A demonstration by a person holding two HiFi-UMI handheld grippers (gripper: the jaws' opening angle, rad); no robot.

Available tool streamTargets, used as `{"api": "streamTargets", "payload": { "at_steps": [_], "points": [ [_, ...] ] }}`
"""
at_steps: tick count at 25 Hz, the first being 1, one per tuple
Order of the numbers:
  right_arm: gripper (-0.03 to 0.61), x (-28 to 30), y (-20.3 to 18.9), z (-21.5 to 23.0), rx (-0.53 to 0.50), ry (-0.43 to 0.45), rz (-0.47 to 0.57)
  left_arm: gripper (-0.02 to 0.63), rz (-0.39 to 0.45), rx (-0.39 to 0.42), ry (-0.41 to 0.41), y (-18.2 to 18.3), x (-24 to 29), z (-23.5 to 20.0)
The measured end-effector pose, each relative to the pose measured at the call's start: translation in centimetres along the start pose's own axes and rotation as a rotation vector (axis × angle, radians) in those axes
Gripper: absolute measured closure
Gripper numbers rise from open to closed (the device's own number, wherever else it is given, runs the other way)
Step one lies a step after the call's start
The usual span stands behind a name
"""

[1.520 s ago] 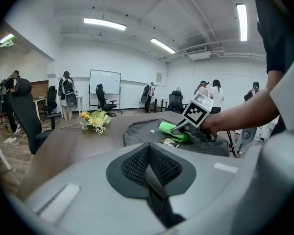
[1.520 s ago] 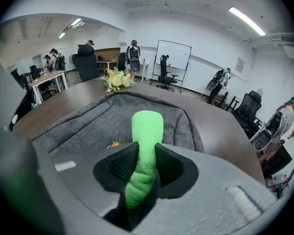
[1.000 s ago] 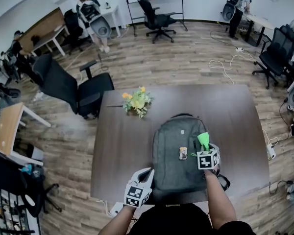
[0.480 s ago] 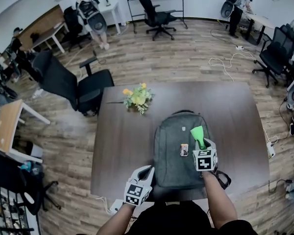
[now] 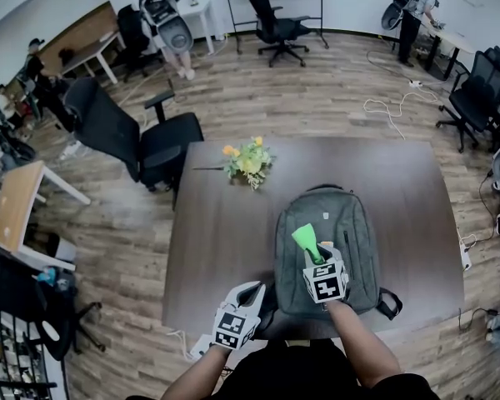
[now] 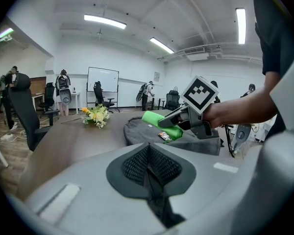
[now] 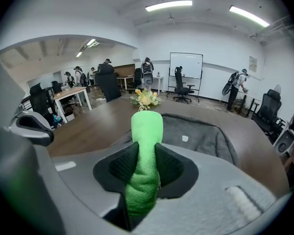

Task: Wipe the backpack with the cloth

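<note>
Right hand-held gripper (image 5: 315, 261) pinches cloth (image 5: 304, 238) over backpack (image 5: 354, 232); left hand-held gripper (image 5: 254, 292) closed, table (image 5: 208, 240) edge.

Flowers (image 5: 247, 161) on table (image 5: 202, 232) (office chairs (image 5: 117, 133) nearby)

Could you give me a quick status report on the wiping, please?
Right hand-held gripper shut on green cloth, over grey backpack. Left hand-held gripper shut, empty. Flowers well clear.
</note>
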State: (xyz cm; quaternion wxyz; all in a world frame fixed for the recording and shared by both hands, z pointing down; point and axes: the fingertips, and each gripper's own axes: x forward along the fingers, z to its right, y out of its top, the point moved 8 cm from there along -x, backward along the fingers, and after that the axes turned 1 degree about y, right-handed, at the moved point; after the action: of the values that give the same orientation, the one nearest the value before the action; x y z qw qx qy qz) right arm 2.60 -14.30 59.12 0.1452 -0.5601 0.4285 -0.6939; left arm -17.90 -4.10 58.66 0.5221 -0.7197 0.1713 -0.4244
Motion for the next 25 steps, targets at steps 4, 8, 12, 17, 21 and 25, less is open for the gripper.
{"api": "streamTargets", "payload": {
  "at_steps": [4, 8, 12, 17, 21, 25],
  "points": [
    [0.472, 1.0, 0.0, -3.1, -0.051, 0.056, -0.032, 0.595, 0.02, 0.035, 0.001, -0.2, -0.6, -0.5],
    [0.472, 1.5, -0.6, -5.4, -0.077, 0.095, -0.065, 0.595, 0.008, 0.032, -0.012, -0.1, -1.6, -0.8],
    [0.472, 2.0, -1.7, -7.0, -0.095, 0.118, -0.119, 0.595, 0.035, 0.034, -0.007, -0.1, -1.8, -1.3],
    [0.472, 2.8, -2.1, -7.0, -0.115, 0.091, -0.15, 0.595, 0.062, 0.038, -0.027, 1.4, -1.3, -1.3],
    [0.472, 2.8, -2.3, -5.9, -0.116, 0.036, -0.168, 0.595, 0.08, 0.016, -0.038, 1.8, -1.1, -1.1],
    [0.472, 2.6, -2.6, -4.4, -0.114, -0.001, -0.199, 0.595, 0.095, 0.02, -0.03, 1.5, -0.8, -1.2]
  ]
}}
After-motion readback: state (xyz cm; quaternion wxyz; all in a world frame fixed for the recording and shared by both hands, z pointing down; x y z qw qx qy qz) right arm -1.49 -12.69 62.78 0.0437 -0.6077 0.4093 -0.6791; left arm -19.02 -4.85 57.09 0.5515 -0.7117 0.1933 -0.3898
